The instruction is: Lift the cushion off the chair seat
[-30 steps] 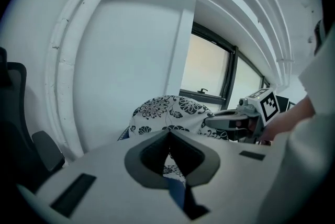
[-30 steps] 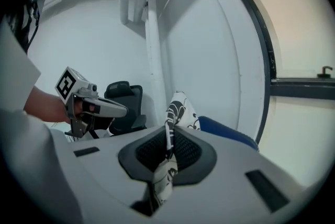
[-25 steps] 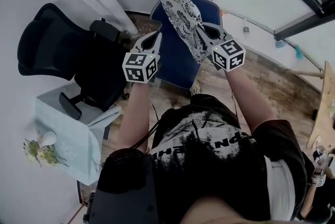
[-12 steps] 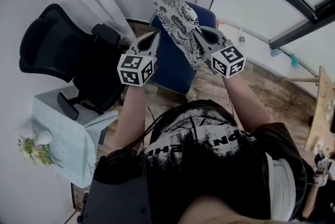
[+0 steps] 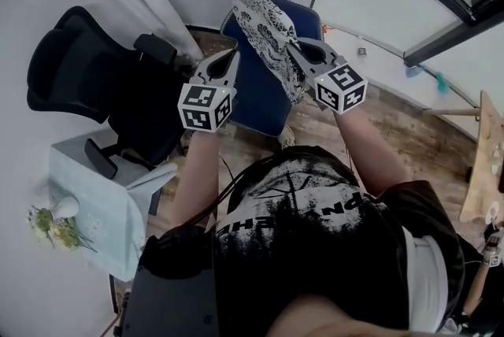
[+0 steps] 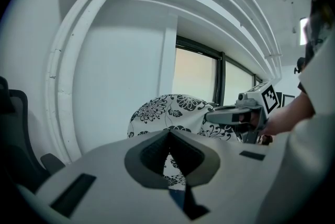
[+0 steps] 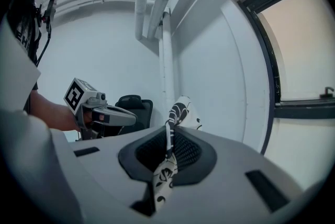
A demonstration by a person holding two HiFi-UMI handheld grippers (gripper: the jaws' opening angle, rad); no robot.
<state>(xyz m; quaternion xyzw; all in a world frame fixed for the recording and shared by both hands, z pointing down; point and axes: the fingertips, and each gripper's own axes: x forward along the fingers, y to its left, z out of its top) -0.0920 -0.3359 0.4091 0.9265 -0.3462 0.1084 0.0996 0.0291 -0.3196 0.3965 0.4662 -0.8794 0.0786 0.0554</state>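
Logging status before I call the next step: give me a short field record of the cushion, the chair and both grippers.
cushion: black-and-white floral, held up on edge between both grippers
left gripper: shut on the cushion's left side
right gripper: shut on the cushion's right side
blue chair: directly below the cushion
black office chair: off to the left, apart from both grippers

White block capitals run across the chest of the person's black T-shirt (image 5: 315,245), upside down from the head view and creased, so no whole word can be read. The cube (image 5: 206,107) on the left claw (image 5: 233,53) and the cube (image 5: 340,86) on the right claw (image 5: 290,46) bear black-and-white square code markers, without letters.
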